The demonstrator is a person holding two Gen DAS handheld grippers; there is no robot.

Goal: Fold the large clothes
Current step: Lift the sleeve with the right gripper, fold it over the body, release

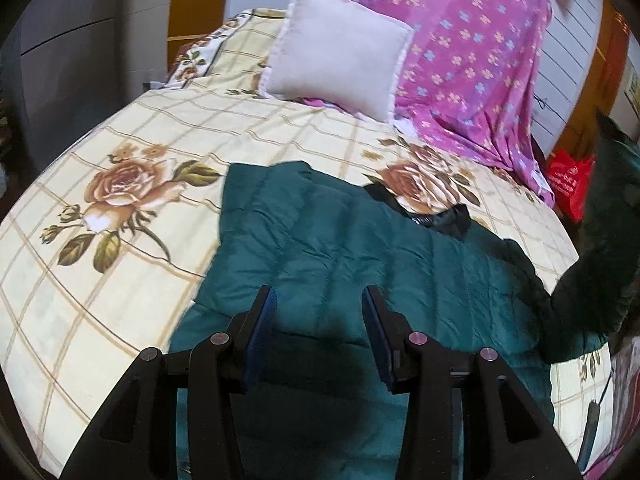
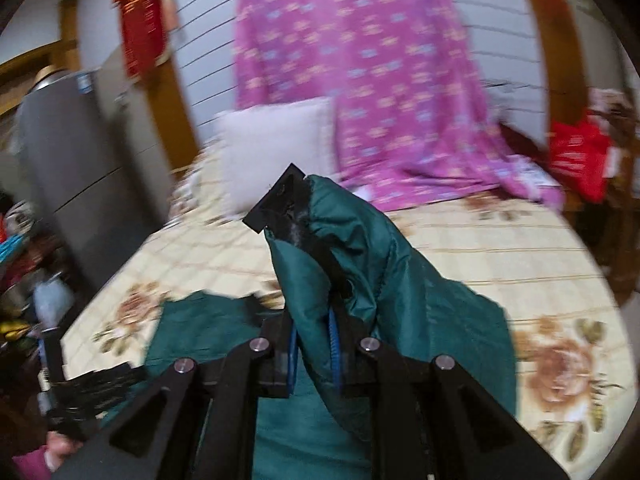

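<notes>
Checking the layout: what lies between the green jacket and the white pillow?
Only bare floral bedsheet lies between jacket and pillow, in the left wrist view.

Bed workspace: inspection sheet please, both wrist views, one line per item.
Surface: bed with cream checked floral cover.
Job's things: teal padded jacket lies mostly flat on the bed; one sleeve is lifted off it.
Clutter: white pillow and purple floral sheet at the far end; red bag beside the bed.
Grippers: left gripper open above the jacket, nothing between its pads; right gripper shut on the sleeve.
Cables: thin dark cord near the purple sheet, unclear what it is.
Surroundings: grey fridge, white panelled wall.
</notes>
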